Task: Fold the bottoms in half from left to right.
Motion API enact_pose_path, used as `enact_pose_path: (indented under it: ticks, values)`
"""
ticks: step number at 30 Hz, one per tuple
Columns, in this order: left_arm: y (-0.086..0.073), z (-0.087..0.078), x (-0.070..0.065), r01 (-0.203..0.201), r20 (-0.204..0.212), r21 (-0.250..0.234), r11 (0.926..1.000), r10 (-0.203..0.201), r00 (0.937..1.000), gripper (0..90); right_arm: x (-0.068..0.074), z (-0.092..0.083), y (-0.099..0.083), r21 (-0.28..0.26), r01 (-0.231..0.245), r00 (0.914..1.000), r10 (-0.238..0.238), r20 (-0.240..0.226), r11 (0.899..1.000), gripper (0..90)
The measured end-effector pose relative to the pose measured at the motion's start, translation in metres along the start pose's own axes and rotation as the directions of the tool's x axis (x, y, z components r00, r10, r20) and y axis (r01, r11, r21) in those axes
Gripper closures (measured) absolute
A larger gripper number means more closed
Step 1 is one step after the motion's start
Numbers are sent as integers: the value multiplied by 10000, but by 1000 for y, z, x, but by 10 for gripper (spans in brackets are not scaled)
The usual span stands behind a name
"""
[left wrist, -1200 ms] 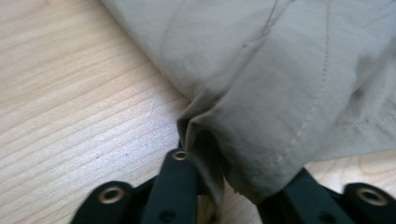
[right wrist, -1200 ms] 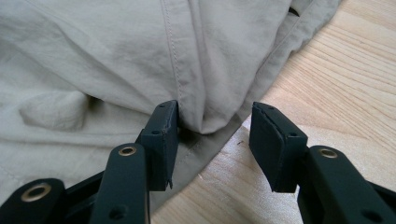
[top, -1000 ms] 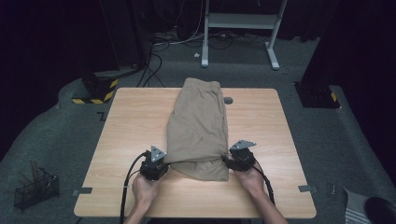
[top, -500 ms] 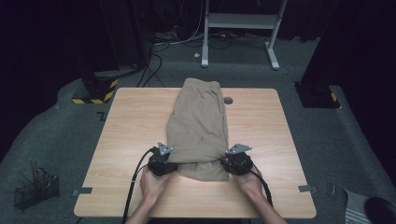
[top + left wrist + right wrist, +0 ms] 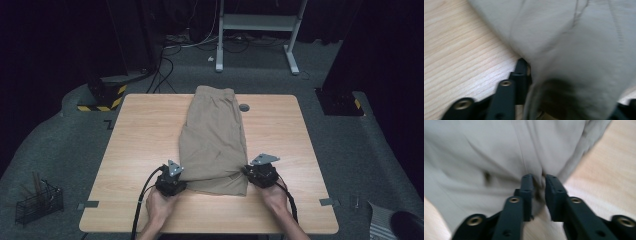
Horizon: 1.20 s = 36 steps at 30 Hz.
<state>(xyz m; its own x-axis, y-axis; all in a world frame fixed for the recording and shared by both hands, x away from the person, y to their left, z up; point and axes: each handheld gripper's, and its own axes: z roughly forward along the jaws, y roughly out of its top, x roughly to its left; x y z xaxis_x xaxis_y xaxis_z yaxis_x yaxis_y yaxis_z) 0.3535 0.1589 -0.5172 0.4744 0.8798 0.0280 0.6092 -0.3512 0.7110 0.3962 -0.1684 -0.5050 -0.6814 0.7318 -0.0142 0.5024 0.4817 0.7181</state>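
The left gripper (image 5: 171,181) sits at the near left corner of the shorts (image 5: 214,135), which lie flat lengthwise down the middle of the bench (image 5: 135,145), waistband at the far edge. Its jaws have just been closing, with fabric between them; whether they are pinching yet I cannot tell. The right gripper (image 5: 260,174) is at the near right corner, and its jaws have also just been closing, now pinched on a fold of cloth. Taking both hem corners at once suits folding the near end up toward the waistband.

The high view gives the whole layout: the garment's length and both hands symmetric at the hem. The left gripper view shows cloth draped over the jaws, hiding one side. The right gripper view shows the fold (image 5: 539,178) squeezed between the pads.
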Motion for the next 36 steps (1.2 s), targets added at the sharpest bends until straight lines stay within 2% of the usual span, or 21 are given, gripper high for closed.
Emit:
enact_pose_path:
  ticks: [1,3,6,8,11,13,15,17,21,25,27,29,31,34,36]
  values:
    - [0,0,2,139,-59,10,9999,-139,9999,559,-1,-4,3,-320,-146,9998,142,-135,9994,707]
    - [-1,1,5,428,-18,5,9991,-428,9991,479,1,-6,11,-567,-97,9995,80,-291,9983,648]
    - [-3,1,6,448,61,-84,9990,-448,9990,477,3,3,24,-531,-18,9991,-4,-420,9986,605]
    - [-2,0,5,350,166,-63,9994,-348,9993,515,2,13,33,-501,-65,9989,41,-476,9987,595]
    - [0,0,2,145,443,13,9999,-146,9989,649,2,29,44,-315,-115,9969,90,-787,9994,613]
    - [2,1,2,115,524,78,9999,-119,9986,719,3,37,47,-74,-118,9939,110,-1100,9999,712]
    - [2,1,3,200,654,112,9997,-207,9976,775,6,40,47,110,207,9928,-192,-1186,9997,823]
    - [1,0,4,307,737,110,9995,-314,9968,811,9,36,42,68,414,9924,-404,-1158,9991,889]
    - [-2,-1,4,396,855,-7,9992,-394,9956,825,10,11,29,-295,582,9924,-610,-1068,9979,897]
    - [-2,-1,2,298,824,-88,9995,-289,9962,822,11,-19,16,-618,827,9917,-883,-940,9947,897]
    - [-2,-1,2,252,818,-115,9996,-242,9964,814,13,-23,6,-536,901,9900,-952,-1037,9945,897]
    - [-3,-1,1,306,809,-133,9994,-295,9963,785,17,-19,-3,-243,955,9881,-977,-1189,9951,892]
    - [-5,-3,2,377,815,-124,9992,-366,9960,672,19,-15,-9,-78,878,9860,-880,-1413,9961,859]
    - [-14,-13,7,638,915,-232,9977,-615,9939,518,13,-21,-9,-613,106,9845,-211,-1739,9981,735]
    - [-17,-19,9,706,808,-298,9971,-680,9944,483,10,-26,-5,-919,-123,9858,-34,-1678,9957,700]
